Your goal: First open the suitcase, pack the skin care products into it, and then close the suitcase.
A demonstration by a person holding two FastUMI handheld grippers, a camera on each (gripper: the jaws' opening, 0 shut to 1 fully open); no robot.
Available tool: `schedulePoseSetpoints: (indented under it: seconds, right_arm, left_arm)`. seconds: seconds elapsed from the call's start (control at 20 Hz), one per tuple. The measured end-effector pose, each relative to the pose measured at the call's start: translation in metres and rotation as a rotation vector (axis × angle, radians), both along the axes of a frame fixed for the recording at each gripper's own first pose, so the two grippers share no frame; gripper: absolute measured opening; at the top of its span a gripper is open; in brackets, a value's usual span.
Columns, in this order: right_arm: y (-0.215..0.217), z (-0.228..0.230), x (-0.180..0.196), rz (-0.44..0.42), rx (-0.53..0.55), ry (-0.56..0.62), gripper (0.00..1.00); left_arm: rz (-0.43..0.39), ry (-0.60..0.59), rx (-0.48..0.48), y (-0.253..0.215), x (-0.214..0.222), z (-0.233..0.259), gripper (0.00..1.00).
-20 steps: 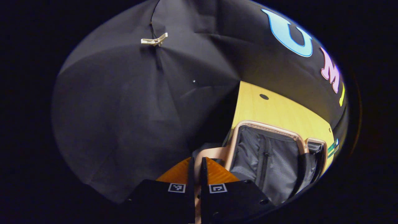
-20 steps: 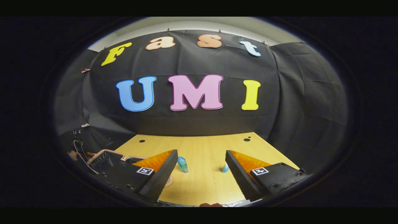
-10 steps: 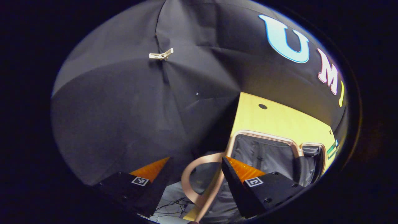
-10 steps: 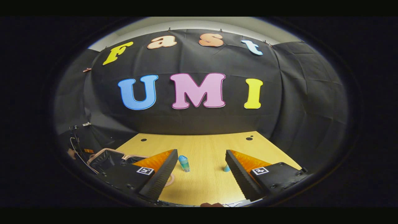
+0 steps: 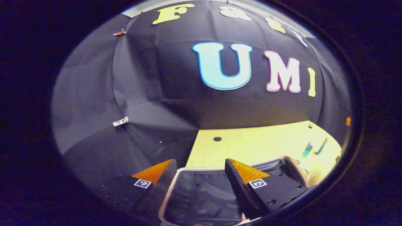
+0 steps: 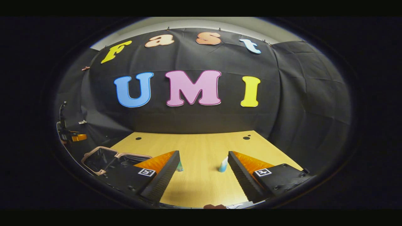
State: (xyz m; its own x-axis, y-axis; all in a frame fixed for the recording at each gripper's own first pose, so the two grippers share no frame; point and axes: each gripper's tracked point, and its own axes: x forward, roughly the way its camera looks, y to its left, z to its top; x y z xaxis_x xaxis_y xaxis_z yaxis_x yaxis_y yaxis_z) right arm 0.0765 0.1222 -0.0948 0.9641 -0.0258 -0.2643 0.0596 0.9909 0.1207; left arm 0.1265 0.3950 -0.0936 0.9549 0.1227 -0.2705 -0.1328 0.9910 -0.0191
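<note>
Now that the left gripper point(image 5: 198, 172) has let go of the pinkish rim of the suitcase point(image 5: 201, 194), which it pinched a second ago, its jaws stand wide apart and empty above the case. Its view has swung from the side wall round toward the bench point(image 5: 251, 144). Just below those jaws the dark lining of the case lies exposed, so the opening step looks done and packing is what remains.

The right gripper point(image 6: 203, 161) hovers low over the near edge of the bench, its jaws also wide apart and holding nothing. In the right gripper view the open suitcase sits at the bench's left edge, with the left gripper above it. Just beyond the right gripper's fingertips stand two skin care items: a small teal bottle point(image 6: 179, 166), now half hidden beside the left finger, and a pale blue tube point(image 6: 223, 164) near the right finger. Both are upright on the bare wood, well apart from the case. The right gripper has drifted a little closer to them, and the tube seems the likelier first pick.
</note>
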Motion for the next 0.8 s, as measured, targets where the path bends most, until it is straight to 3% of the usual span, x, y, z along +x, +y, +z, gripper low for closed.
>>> schedulePoseSetpoints:
  seconds: [0.25,0.5,0.8]
  right_arm:
    - [-0.01,-0.022,0.01,0.036,-0.041,0.02,0.98]
    - [-0.022,-0.056,0.026,0.088,-0.066,0.06,0.98]
    - [-0.039,-0.093,0.059,0.175,-0.036,0.103,0.97]
  left_arm:
    - [-0.124,-0.011,-0.082,-0.137,0.026,-0.003,0.96]
    - [-0.223,-0.024,-0.018,-0.236,0.045,-0.011,0.97]
    - [-0.246,0.054,-0.015,-0.324,0.076,-0.055,0.96]
